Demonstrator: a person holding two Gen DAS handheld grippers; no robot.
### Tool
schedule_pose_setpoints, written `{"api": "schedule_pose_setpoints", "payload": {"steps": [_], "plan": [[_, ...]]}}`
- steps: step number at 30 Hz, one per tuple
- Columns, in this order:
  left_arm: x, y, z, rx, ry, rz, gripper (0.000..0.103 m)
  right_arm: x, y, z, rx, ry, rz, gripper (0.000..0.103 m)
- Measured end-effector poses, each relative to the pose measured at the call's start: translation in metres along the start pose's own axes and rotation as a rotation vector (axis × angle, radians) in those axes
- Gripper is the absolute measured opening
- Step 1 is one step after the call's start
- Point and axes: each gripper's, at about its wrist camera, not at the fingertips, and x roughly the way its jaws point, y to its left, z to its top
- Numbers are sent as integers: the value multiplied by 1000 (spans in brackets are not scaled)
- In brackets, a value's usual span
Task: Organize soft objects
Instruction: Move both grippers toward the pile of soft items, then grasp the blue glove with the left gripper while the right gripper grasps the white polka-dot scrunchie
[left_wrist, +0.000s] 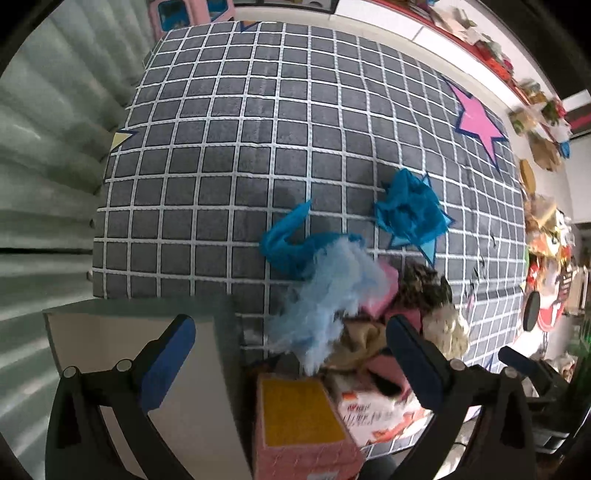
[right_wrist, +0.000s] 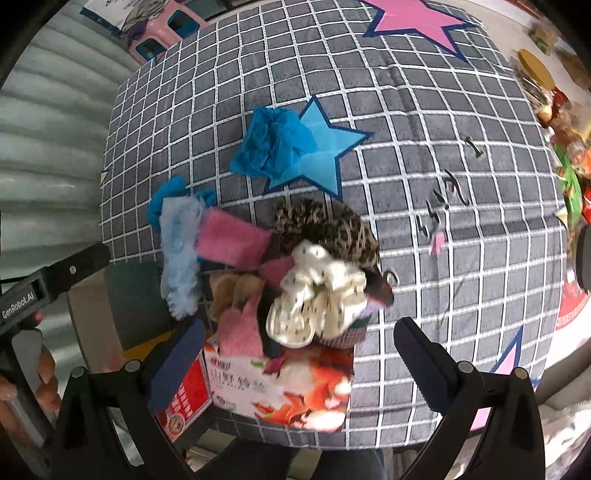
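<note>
Clutter (right_wrist: 570, 155) lines the mat's (right_wrist: 461, 258) far edge; both tools, left (left_wrist: 291, 334) and right (right_wrist: 299, 345), gape empty above the stuffed box (right_wrist: 291, 391).

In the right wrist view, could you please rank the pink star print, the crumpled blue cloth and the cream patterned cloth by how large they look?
1. pink star print, though the frame crops it
2-3. cream patterned cloth and crumpled blue cloth look alike; the cream one lies nearer the camera, so I won't rank them.

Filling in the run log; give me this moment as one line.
left gripper: open, empty | right gripper: open, empty | box: heaped with soft items | crumpled blue cloth: loose on checked mat
</note>
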Motion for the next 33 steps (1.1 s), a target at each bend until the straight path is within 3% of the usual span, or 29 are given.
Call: {"api": "schedule_pose_setpoints", "payload": {"steps": [13,18,22,33], "plan": [[66,13,35,-122,97,31,103,36,-19,49,-27,59,-41,103],[88,26,45,-155,129,61,103,45,-24,53,-21,75,-42,103],[111,23,46,-175,171,12,103,51,-25,55,-13,78,-42,103],[160,16,37,-183,214,-16,101,64,-47,32,50,134,27,103]]}}
